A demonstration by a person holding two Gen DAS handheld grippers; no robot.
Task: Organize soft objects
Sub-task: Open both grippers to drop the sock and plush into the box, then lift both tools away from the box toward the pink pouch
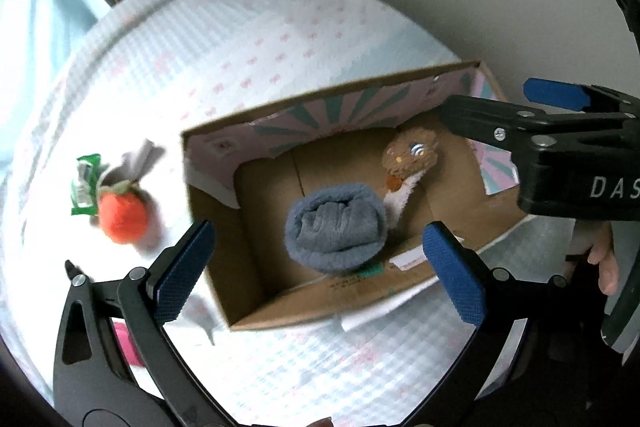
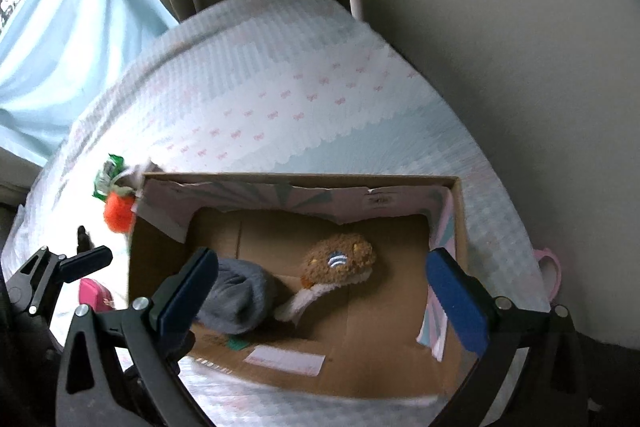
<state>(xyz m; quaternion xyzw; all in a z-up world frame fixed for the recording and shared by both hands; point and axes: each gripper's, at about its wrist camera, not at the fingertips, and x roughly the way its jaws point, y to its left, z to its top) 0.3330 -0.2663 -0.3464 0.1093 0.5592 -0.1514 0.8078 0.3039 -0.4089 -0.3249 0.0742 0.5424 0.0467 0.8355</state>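
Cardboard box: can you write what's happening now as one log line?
cardboard box: holds grey rolled towel, brown plush toy | left gripper: open, empty | right gripper: open, empty | orange plush fruit: outside box

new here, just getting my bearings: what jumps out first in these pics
An open cardboard box sits on a pale quilted bed, holding a rolled grey towel beside a brown plush toy. Outside the box's left wall, a bright orange plush fruit lies on the cover. Both the left gripper and right gripper hang wide open above the box, empty.
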